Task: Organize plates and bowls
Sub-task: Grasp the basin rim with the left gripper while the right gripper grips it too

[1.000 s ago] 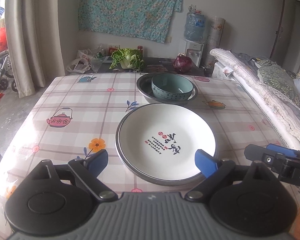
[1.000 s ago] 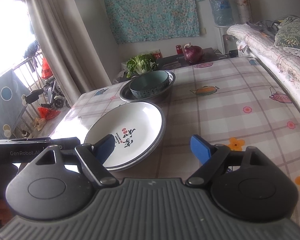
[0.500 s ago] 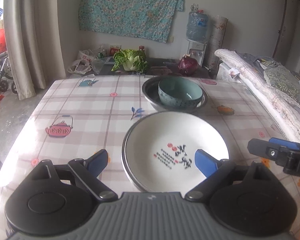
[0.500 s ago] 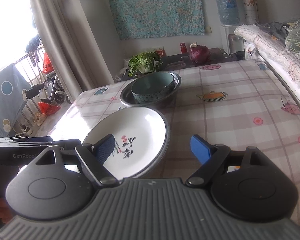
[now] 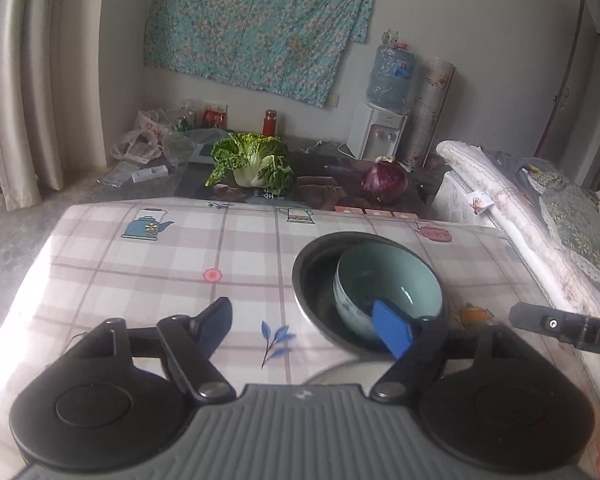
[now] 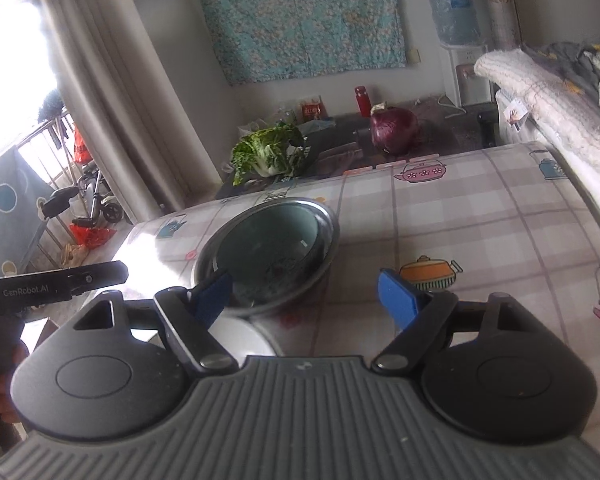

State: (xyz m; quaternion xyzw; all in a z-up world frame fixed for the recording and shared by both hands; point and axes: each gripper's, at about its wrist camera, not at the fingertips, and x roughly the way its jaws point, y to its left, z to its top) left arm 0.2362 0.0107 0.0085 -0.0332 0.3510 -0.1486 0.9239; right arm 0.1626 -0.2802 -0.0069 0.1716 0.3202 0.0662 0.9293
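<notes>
Left wrist view: the left gripper [image 5: 304,326] points down over the checked tablecloth [image 5: 140,272]. Its jaws stand apart and are closing, with only cloth between the blue pads [image 5: 392,332]; nothing is held. The teal bowl [image 5: 388,288] sits inside the dark metal basin [image 5: 312,280], ahead and to the right of the gripper. The right pad overlaps the bowl's near wall in this view; whether it touches cannot be told. A sliver of the white plate [image 5: 340,374] shows just below the basin, at the gripper's body. The other gripper's black finger enters from the right edge.

Right wrist view: the right gripper [image 6: 304,296] likewise points down at the table, jaws apart and closing, holding nothing. The basin [image 6: 328,240] with the bowl [image 6: 268,240] inside lies just ahead and left of centre; the left pad [image 6: 212,294] overlaps the basin's near rim, while the right pad stands over bare tablecloth [image 6: 480,220], clear of the basin. The plate [image 6: 240,334] lies just nearer than the basin, mostly hidden under the gripper's body. The left gripper's finger shows at the left edge.

Beyond the far table edge lie a cabbage [image 5: 252,160] and a red onion [image 5: 384,178].
</notes>
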